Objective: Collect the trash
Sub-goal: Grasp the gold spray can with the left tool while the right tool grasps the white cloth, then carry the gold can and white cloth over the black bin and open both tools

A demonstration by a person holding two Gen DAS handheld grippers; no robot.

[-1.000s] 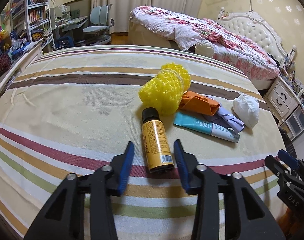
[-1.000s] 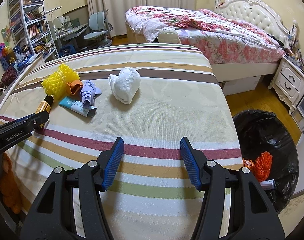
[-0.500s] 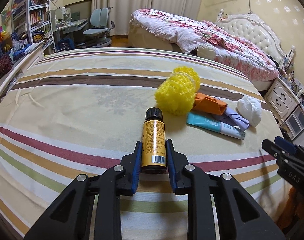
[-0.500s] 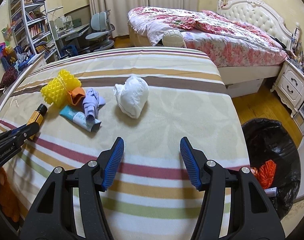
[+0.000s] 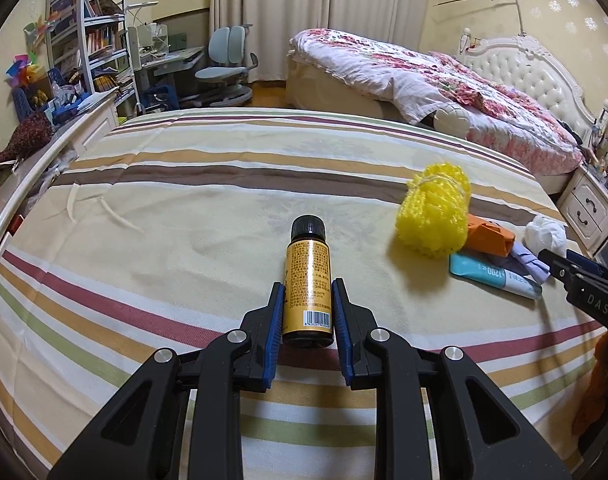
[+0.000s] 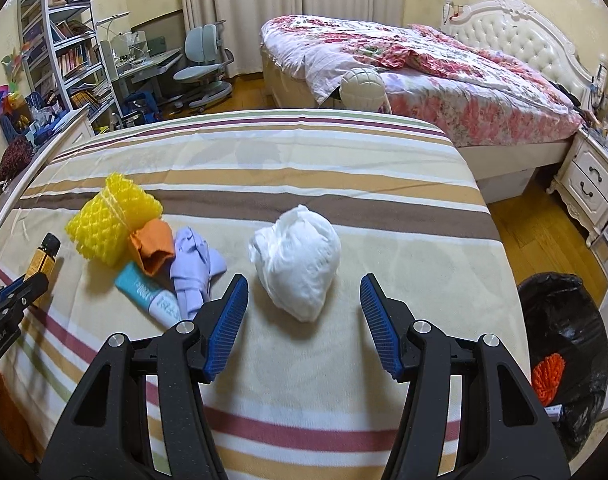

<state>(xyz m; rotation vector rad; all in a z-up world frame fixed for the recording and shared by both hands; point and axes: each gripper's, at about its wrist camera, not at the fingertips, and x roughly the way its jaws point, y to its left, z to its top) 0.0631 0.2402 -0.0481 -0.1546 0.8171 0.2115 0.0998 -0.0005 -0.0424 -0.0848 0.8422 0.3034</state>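
My left gripper (image 5: pixel 307 300) is shut on a small brown bottle (image 5: pixel 308 284) with a yellow label and black cap, held over the striped bedspread (image 5: pixel 184 216). To its right lie a yellow foam net (image 5: pixel 434 216), an orange wrapper (image 5: pixel 488 236), a purple crumpled piece (image 5: pixel 528 262) and a teal tube (image 5: pixel 492 276). My right gripper (image 6: pixel 304 304) is open, its jaws on either side of a white crumpled bag (image 6: pixel 298 260). The bottle also shows in the right wrist view (image 6: pixel 44 256), as do the net (image 6: pixel 112 216) and the tube (image 6: pixel 148 292).
A black-lined trash bin (image 6: pixel 564 344) holding orange trash stands on the wood floor right of the bed. A second bed (image 6: pixel 424 64), a white nightstand (image 6: pixel 592 180), a desk with chair (image 5: pixel 220 72) and bookshelves (image 5: pixel 88 36) surround it.
My left gripper closed on the bottle and lifted it, moving left of the pile. My right gripper moved forward up to the white bag.
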